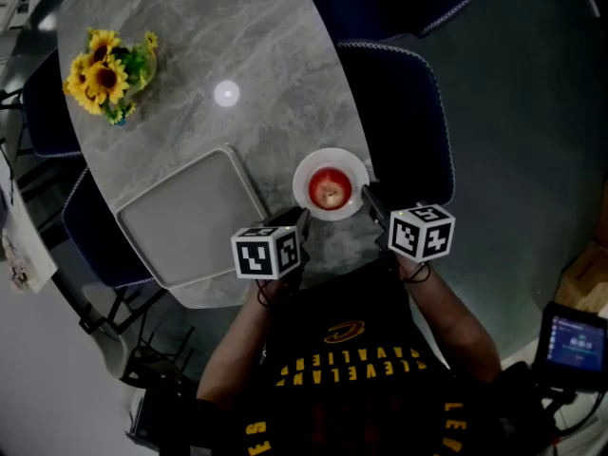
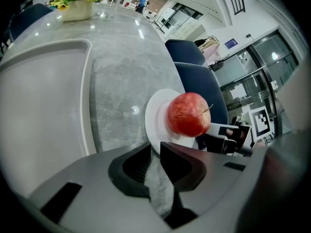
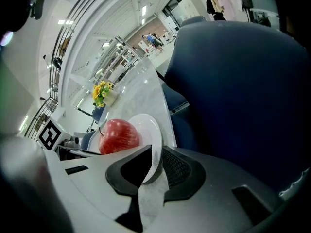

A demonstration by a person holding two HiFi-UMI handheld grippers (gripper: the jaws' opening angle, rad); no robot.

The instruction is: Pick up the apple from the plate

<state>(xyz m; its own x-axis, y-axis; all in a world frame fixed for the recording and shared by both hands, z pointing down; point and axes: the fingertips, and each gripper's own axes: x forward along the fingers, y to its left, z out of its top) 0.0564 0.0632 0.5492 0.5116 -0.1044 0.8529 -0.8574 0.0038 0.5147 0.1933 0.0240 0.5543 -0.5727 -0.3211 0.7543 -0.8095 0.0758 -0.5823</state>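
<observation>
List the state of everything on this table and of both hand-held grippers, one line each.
apple: on the plate, ungripped.
plate: flat on the table, holding the apple.
tray: on the table, empty.
sunflowers: upright, in bloom.
left hand-held gripper: jaws slightly apart, empty.
right hand-held gripper: jaws slightly apart, empty, by the plate's rim.

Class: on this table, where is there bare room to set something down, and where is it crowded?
Free: the empty tray; the bare table between the sunflowers, the tray and the plate. Crowded: the near edge, where the left tongs and right tongs flank the plate holding the apple.
</observation>
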